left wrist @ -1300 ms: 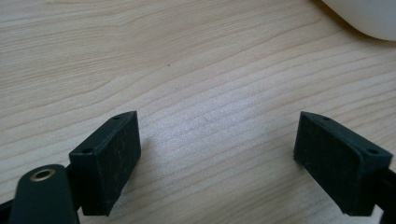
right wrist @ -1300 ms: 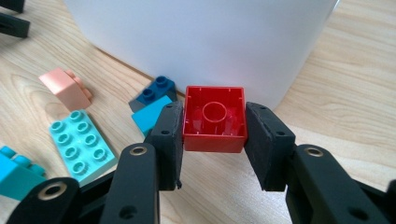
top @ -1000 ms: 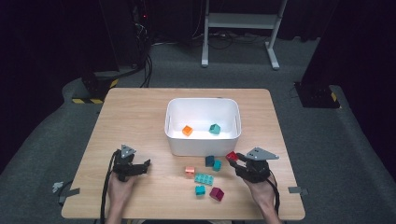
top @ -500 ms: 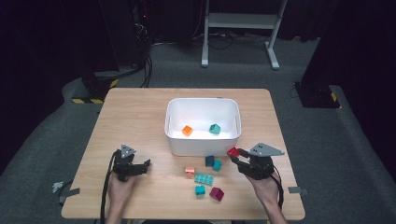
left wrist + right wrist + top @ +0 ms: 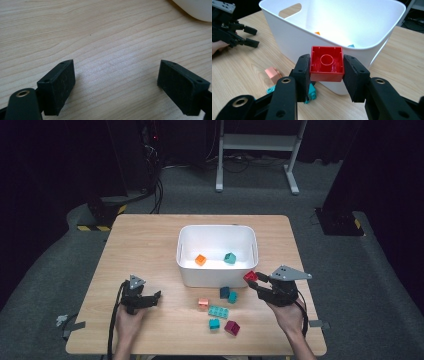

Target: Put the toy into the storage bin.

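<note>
My right gripper (image 5: pixel 252 281) (image 5: pixel 326 72) is shut on a red brick (image 5: pixel 250 276) (image 5: pixel 326 64), held just off the table beside the front right corner of the white bin (image 5: pixel 217 272) (image 5: pixel 294 37). The brick's hollow underside faces the right gripper view camera. Inside the bin lie an orange brick (image 5: pixel 200 260) and a teal brick (image 5: pixel 229 258). My left gripper (image 5: pixel 155 296) (image 5: pixel 116 82) rests open on the table at the front left, nothing between its jaws.
Loose bricks lie on the wooden table (image 5: pixel 140 245) in front of the bin: a pink one (image 5: pixel 203 303) (image 5: pixel 273 74), a dark blue one (image 5: pixel 224 292), teal ones (image 5: pixel 218 312), a magenta one (image 5: pixel 231 327). Beyond the table stand a metal stand (image 5: pixel 255 142) and cables.
My right gripper has risen and moved a little toward the bin's front right corner with the red brick. The left gripper has stayed put.
</note>
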Demonstrator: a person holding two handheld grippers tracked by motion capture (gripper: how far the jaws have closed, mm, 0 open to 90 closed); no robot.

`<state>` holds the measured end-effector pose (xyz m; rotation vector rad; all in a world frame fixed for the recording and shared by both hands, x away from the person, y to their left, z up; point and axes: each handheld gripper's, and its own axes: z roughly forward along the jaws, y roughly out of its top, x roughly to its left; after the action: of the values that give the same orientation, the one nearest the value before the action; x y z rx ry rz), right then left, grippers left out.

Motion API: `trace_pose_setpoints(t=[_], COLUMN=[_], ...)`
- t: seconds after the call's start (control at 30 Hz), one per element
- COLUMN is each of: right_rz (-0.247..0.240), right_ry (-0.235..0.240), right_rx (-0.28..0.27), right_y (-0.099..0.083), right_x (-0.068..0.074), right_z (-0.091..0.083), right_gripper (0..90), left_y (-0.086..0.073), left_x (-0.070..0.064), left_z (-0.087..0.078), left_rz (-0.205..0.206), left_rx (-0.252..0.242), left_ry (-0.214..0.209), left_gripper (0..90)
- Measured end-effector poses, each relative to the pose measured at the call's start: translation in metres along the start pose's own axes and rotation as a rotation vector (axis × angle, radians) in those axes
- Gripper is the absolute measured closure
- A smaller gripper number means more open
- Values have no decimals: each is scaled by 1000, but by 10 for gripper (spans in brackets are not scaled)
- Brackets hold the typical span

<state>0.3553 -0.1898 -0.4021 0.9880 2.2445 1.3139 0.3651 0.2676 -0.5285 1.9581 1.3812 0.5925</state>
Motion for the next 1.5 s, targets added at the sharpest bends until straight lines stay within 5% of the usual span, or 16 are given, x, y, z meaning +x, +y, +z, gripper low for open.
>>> trace_pose_setpoints(t=[0.47,1.13,1.5], right_rz=[16,78,93], right_ry=[42,61,50], right_rx=[-25,-51,-22], right_y=[26,58,71], right_x=[-10,-31,-39], right_z=[-6,19,40], right_gripper=[589,588,588], left_y=[0,0,0], left_x=[0,0,0], left_z=[0,0,0], left_rz=[0,0,3], left_rx=[0,0,0], left_ry=[0,0,2], left_gripper=[148,148,148])
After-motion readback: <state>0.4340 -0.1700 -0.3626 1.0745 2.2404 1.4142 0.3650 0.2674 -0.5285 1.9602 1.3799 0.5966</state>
